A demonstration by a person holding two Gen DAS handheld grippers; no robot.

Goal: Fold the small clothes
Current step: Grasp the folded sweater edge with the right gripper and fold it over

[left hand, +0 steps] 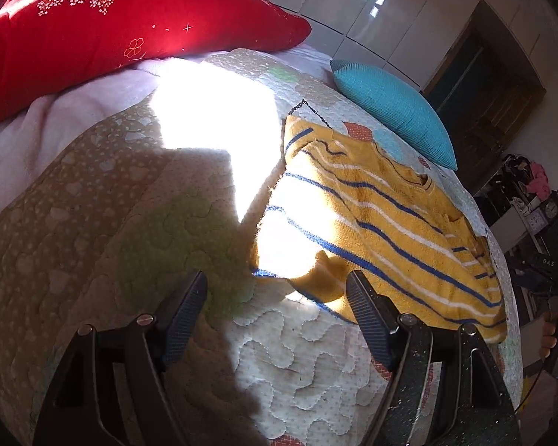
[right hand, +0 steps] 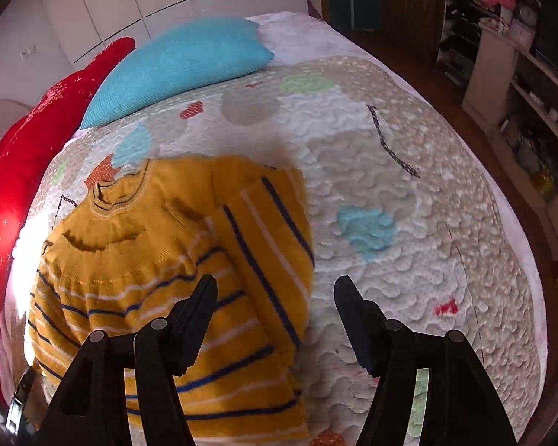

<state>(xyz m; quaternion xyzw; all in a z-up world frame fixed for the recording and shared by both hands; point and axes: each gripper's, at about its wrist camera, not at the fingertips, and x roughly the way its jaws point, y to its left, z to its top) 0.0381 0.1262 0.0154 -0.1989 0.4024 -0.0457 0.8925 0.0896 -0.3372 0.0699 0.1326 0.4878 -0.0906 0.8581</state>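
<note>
A small yellow sweater (left hand: 387,223) with blue and white stripes lies on the quilted bed cover (left hand: 137,223). Both of its sleeves are folded in over the body. My left gripper (left hand: 277,282) is open and empty, just above the cover at the sweater's near edge. In the right wrist view the sweater (right hand: 160,260) lies at the lower left with its collar toward the pillows. My right gripper (right hand: 275,286) is open and empty, hovering over the sweater's right edge where a sleeve lies folded in.
A red pillow (left hand: 104,26) and a blue pillow (left hand: 394,107) lie at the head of the bed. White wardrobe doors (left hand: 372,7) stand behind. Shelves (right hand: 532,104) with clutter stand beside the bed. A bright sun patch (left hand: 212,107) falls on the cover.
</note>
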